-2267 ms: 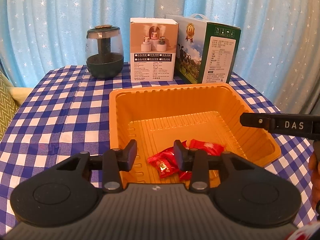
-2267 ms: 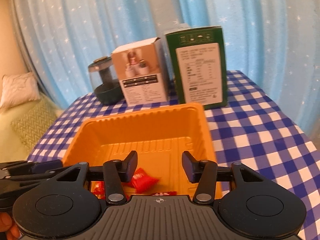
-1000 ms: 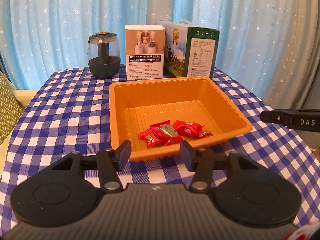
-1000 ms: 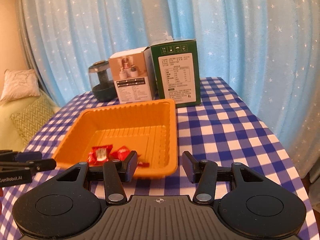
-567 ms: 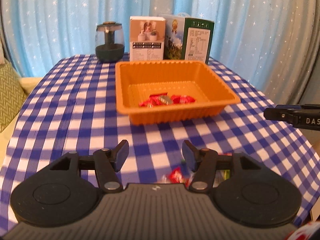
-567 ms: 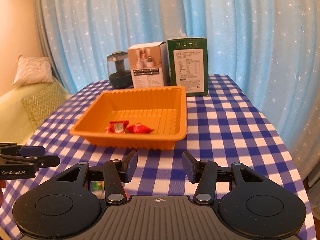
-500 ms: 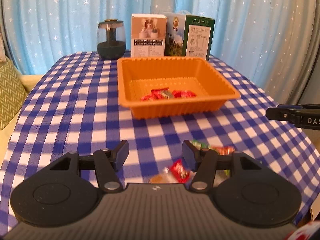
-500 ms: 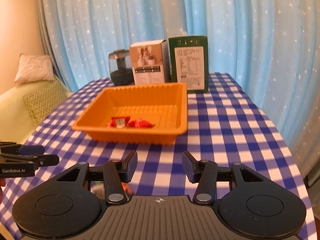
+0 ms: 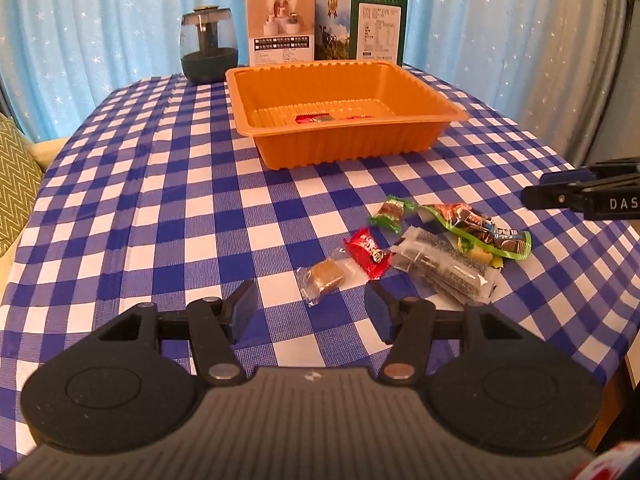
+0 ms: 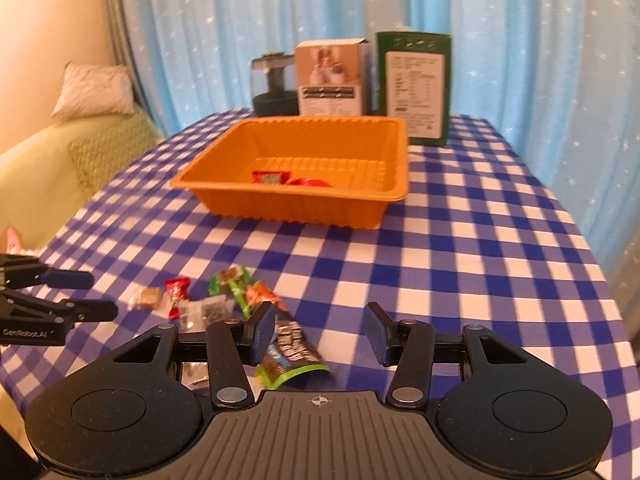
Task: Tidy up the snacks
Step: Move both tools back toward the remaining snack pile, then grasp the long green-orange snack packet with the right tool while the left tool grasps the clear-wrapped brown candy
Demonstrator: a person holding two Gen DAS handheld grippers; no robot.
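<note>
An orange tray (image 9: 352,146) (image 10: 296,210) stands mid-table with a few red candies (image 9: 316,119) (image 10: 272,178) inside. Loose snacks lie on the checked cloth near the front edge: a brown caramel (image 9: 323,278), a red candy (image 9: 367,253), a green-wrapped candy (image 9: 391,212), a clear dark packet (image 9: 444,272) and a green-edged cookie packet (image 9: 476,228) (image 10: 290,346). My left gripper (image 9: 310,316) is open and empty, just short of the caramel. My right gripper (image 10: 320,336) is open and empty, above the cookie packet.
A dark glass jar (image 9: 208,46), a white box (image 9: 280,28) and a green carton (image 9: 368,22) stand at the table's far edge before a blue curtain. A green sofa with a cushion (image 10: 96,88) is at the left. The table's right edge (image 9: 592,312) is close.
Both grippers have pulled back from the tray toward the table's front edge. The loose snacks have come fully into view in front of them. Both stay open.
</note>
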